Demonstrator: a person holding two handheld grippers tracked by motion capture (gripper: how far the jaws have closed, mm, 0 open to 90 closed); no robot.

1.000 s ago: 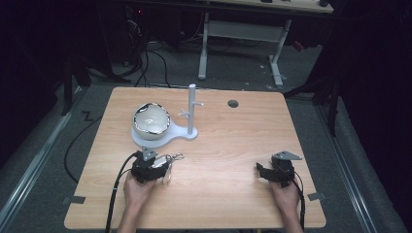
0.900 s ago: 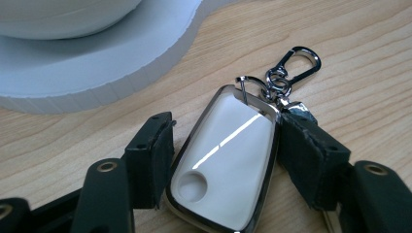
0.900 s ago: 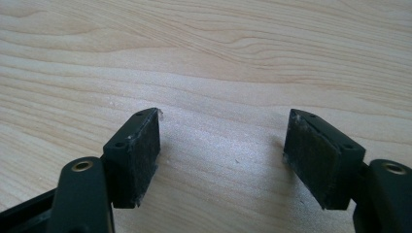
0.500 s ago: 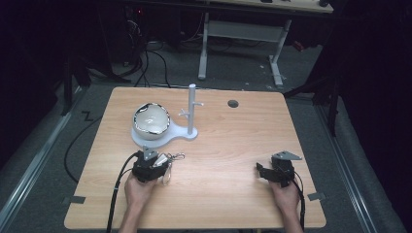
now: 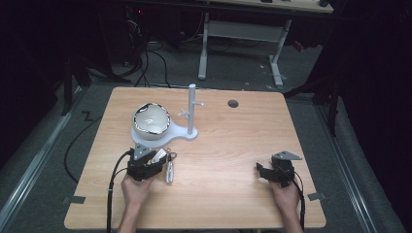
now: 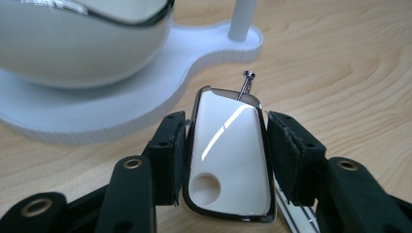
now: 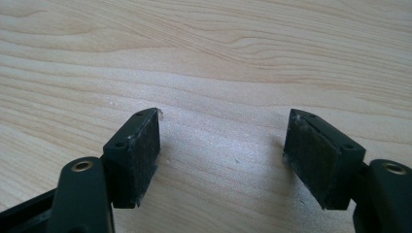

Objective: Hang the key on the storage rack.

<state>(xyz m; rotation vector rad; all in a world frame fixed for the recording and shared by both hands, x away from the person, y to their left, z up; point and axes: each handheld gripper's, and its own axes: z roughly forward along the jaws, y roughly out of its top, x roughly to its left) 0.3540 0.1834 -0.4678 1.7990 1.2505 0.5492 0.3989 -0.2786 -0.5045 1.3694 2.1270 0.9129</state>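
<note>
A white key fob [image 6: 228, 160] with a chrome rim sits between the two black jaws of my left gripper [image 6: 226, 145], which is shut on its sides. A thin metal pin [image 6: 247, 82] sticks out past the fob's far end. In the high view the left gripper [image 5: 154, 160] is at the table's front left, just in front of the white stand's base [image 5: 177, 133]. A second silvery key piece [image 5: 169, 172] lies on the wood beside it. My right gripper [image 5: 261, 172] rests at the front right, open [image 7: 223, 155] over bare wood.
A white bowl [image 5: 151, 119] with a dark rim sits on the stand's base, and an upright white post [image 5: 192, 109] with small pegs rises beside it. A dark round hole [image 5: 233, 103] marks the table's far side. Cables trail from both grippers toward the front edge.
</note>
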